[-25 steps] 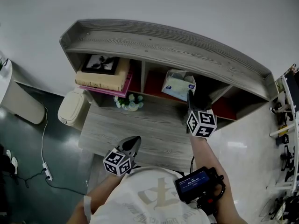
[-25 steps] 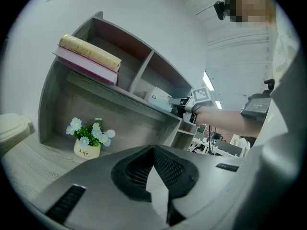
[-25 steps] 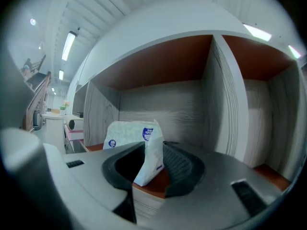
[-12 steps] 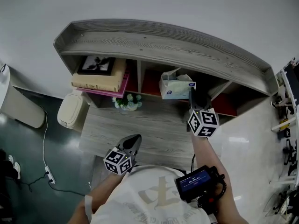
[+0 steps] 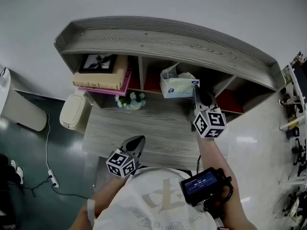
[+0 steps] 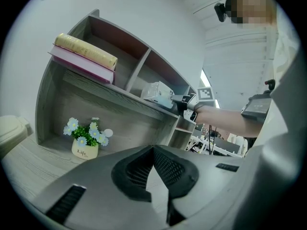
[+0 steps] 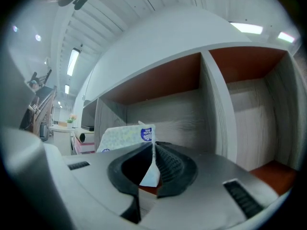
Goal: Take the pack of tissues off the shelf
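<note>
The pack of tissues (image 5: 176,84), white with pale print, lies in the middle compartment of the grey wooden shelf (image 5: 158,44), near its front edge. My right gripper (image 5: 194,86) reaches in from the right. Its jaws are closing and pinch the pack's thin end flap (image 7: 152,163) between them, with the pack's body (image 7: 123,137) just beyond. The left gripper view shows the pack (image 6: 158,91) and the right gripper (image 6: 184,99) from the side. My left gripper (image 5: 137,141) hangs low over the desk, shut (image 6: 153,150) and holding nothing.
A framed picture (image 5: 98,63) lies on stacked books (image 5: 100,79) in the left compartment. A small flower pot (image 5: 130,102) stands on the desk (image 5: 158,133) under the shelf. A beige bin (image 5: 73,111) sits on the floor at the left. A divider (image 7: 218,114) bounds the compartment.
The right gripper's jaws have shut on the end of the tissue pack. The pack has turned and shifted a little leftward toward the shelf's front. The left gripper has stayed put.
</note>
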### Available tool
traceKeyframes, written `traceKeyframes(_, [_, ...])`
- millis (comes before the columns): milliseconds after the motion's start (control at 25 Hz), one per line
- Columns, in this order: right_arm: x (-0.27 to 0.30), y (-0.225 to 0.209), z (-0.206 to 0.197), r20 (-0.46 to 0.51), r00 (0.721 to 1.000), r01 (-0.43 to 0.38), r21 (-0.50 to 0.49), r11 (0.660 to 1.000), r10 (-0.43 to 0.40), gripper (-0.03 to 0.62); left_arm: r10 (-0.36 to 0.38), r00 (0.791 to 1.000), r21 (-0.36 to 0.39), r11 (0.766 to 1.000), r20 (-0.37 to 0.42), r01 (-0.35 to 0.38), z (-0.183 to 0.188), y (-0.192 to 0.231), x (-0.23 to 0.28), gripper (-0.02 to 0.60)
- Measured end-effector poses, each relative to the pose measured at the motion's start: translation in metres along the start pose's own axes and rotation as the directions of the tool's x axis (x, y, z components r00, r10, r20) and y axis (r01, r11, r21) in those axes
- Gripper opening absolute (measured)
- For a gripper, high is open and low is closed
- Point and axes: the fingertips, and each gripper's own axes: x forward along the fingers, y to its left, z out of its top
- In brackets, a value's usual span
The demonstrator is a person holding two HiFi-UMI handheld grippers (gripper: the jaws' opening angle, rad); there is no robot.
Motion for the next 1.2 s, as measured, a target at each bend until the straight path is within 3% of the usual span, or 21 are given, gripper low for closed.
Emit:
traceKeyframes(800, [-0.044, 0.027, 0.001, 0.072, 0.988, -0.140, 0.052, 0.989, 0.137, 0.018, 0.064, 0.998, -0.017, 0.998, 0.001, -0.064, -0.019, -0.025, -0.038, 0.012])
traceKeyframes(1200, [-0.079, 0.019, -0.003, 0.076, 0.981, -0.183, 0.054, 0.982, 0.178, 0.017, 0.026, 1.000, -0.002, 1.000, 0.000, -0.026, -0.026, -0.050, -0.031, 0.012])
